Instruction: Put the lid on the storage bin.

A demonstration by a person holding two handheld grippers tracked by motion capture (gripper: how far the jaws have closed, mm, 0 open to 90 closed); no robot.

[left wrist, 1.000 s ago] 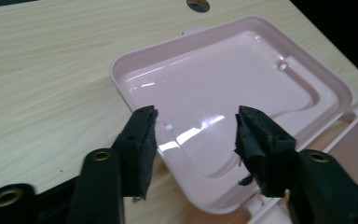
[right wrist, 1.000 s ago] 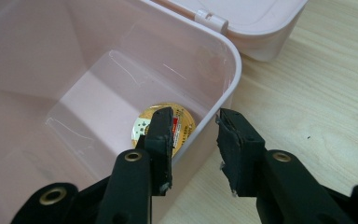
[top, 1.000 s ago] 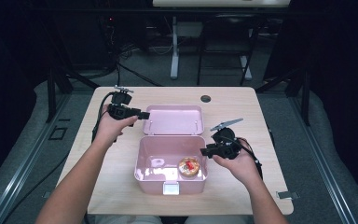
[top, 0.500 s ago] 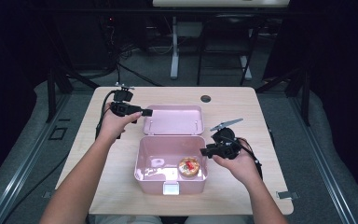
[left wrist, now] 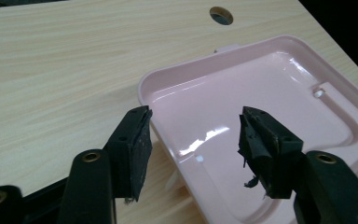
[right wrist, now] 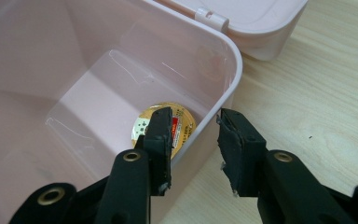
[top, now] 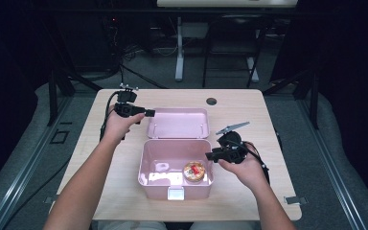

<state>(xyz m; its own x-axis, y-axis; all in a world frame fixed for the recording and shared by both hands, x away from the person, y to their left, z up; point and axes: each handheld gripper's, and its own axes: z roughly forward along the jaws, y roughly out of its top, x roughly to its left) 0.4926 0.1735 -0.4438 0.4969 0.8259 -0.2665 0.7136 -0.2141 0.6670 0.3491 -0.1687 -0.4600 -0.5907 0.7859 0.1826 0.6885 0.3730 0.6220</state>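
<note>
Box (top: 175,165) sits open mid-tabletop (top: 91,143), lid (top: 177,123) flat behind it, in the high view. Left tool (left wrist: 193,135), lately closing slightly, spans the lid's corner, spread. Right tool (right wrist: 193,140) straddles the box wall, not visibly pinching; tin (right wrist: 165,130) inside.

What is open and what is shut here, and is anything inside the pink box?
Pink box: open, upright on the table.
Lid: swung back, lying flat behind the box, inside facing up.
Round gold tin: lying on the box floor, near its right wall.
Left gripper: jaws open, astride the lid's corner, not pressing it.
Right gripper: jaws astride the box's right wall; whether they press it is unclear.
</note>
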